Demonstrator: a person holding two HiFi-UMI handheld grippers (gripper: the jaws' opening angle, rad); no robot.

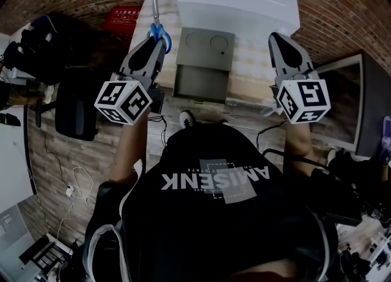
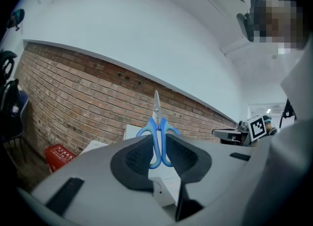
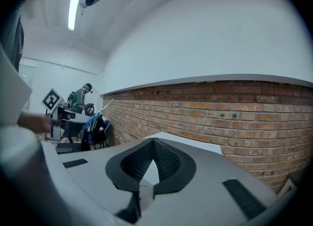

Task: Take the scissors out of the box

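Left of the grey box [image 1: 203,61], the left gripper [image 1: 160,41] is clamped on the blue handles of the scissors [image 1: 157,24], which are held up outside the box with the blades pointing away. Right of the box, the right gripper [image 1: 276,38] is closed and empty. The removal looks done; at most, the scissors have yet to be put down.

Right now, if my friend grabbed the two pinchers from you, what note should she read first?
Left gripper: shut on the blue handles of the scissors, blades pointing away from the person.
Right gripper: shut, nothing in it, held to the right of the grey box.
Done: the scissors are out of the box, held up beside its left side.
Left: probably just set them down on the table and let go.
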